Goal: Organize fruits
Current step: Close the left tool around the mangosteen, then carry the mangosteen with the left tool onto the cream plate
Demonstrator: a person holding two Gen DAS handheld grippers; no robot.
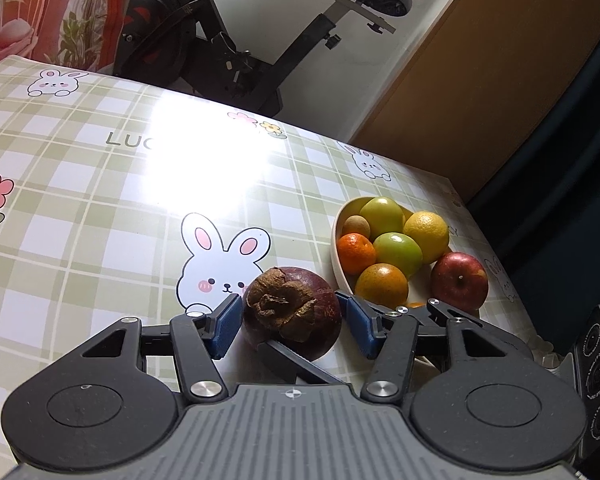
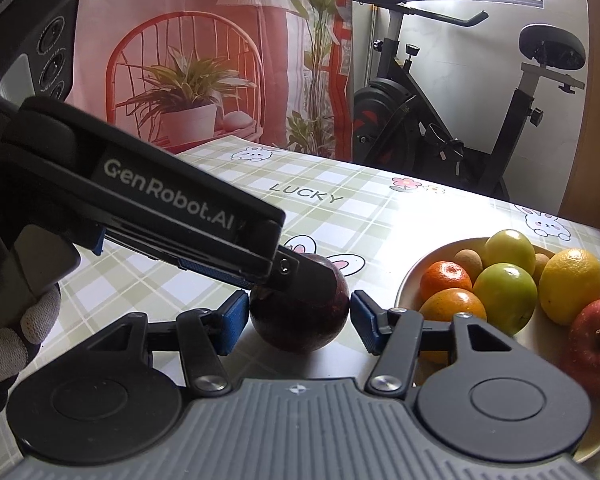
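A dark purple mangosteen (image 1: pixel 300 322) with a dry brown calyx rests on the checked tablecloth. My left gripper (image 1: pixel 292 320) is shut on it, with a blue pad pressing each side. In the right wrist view, the left gripper (image 2: pixel 290 270) reaches in from the left over the mangosteen (image 2: pixel 304 328). My right gripper (image 2: pixel 300 322) is open and brackets the same fruit, with a thin gap at its right pad. A cream bowl (image 2: pixel 410 280) to the right holds green apples (image 2: pixel 504 298), a lemon (image 2: pixel 570 284), a tangerine (image 2: pixel 446 280), an orange (image 2: pixel 452 306) and a red apple (image 2: pixel 596 344).
The bowl (image 1: pixel 334 240) stands near the table's right corner. An exercise bike (image 2: pixel 440 120) is behind the far edge and a brown door (image 1: pixel 480 80) at the right. A gloved hand (image 2: pixel 4 340) holds the left gripper. The right gripper's camera body (image 1: pixel 598 364) is at lower right.
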